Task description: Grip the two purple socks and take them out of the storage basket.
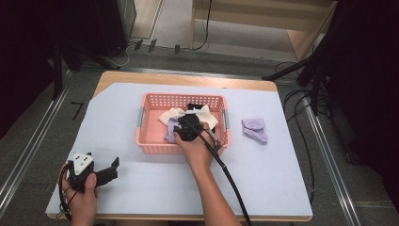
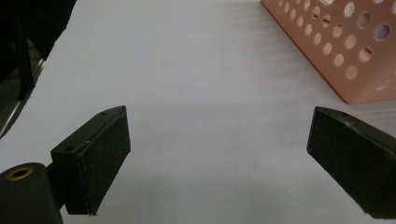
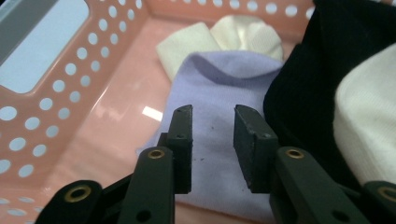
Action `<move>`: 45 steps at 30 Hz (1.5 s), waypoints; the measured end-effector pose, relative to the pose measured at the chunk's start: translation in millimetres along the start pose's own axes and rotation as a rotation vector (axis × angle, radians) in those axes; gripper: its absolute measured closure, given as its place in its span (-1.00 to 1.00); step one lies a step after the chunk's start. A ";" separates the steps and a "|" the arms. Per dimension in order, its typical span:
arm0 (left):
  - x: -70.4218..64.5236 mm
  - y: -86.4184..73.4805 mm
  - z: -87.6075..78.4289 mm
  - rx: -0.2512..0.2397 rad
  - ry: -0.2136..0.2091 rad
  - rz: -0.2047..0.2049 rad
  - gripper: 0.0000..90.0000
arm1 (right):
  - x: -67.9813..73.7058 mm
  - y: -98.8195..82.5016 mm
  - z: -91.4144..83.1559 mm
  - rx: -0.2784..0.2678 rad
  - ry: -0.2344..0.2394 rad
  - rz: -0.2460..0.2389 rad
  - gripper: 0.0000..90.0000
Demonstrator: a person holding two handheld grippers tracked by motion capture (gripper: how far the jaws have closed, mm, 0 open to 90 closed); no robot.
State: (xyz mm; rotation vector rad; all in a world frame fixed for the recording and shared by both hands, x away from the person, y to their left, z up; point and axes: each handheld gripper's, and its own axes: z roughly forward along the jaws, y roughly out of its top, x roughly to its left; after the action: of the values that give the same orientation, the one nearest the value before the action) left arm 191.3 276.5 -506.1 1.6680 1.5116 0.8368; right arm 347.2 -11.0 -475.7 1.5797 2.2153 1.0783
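A pink perforated basket stands mid-table on a pale sheet. Inside lie a lilac sock, a cream sock, a black sock and another cream piece. My right gripper reaches down into the basket. Its jaws hang just above the lilac sock with a narrow gap between them, open, and nothing is pinched. My left gripper rests low at the table's front left, jaws wide open over bare sheet, with the basket's corner ahead to its right.
A folded lilac sock lies on the sheet right of the basket. The basket wall rises close on the right gripper's left. Black stands and cables flank the table on both sides.
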 end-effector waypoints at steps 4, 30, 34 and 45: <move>0.2 0.2 -0.2 0.006 0.002 0.000 -0.85 | -0.5 2.7 2.8 0.068 -0.021 0.048 0.33; 0.0 0.4 0.9 0.009 0.001 0.004 -0.85 | 6.8 4.1 9.2 0.152 -0.079 0.023 0.80; -0.2 0.7 1.2 0.015 0.003 0.007 -0.85 | 6.6 7.7 8.8 0.127 -0.039 0.046 0.42; -0.3 0.6 1.2 0.014 0.003 0.008 -0.85 | 30.8 19.6 30.6 0.355 -0.115 0.010 0.16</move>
State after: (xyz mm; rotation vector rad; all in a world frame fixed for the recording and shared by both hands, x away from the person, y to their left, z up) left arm 192.6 276.0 -506.2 1.6851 1.5169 0.8345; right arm 366.1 32.7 -477.2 1.7366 2.4191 0.5992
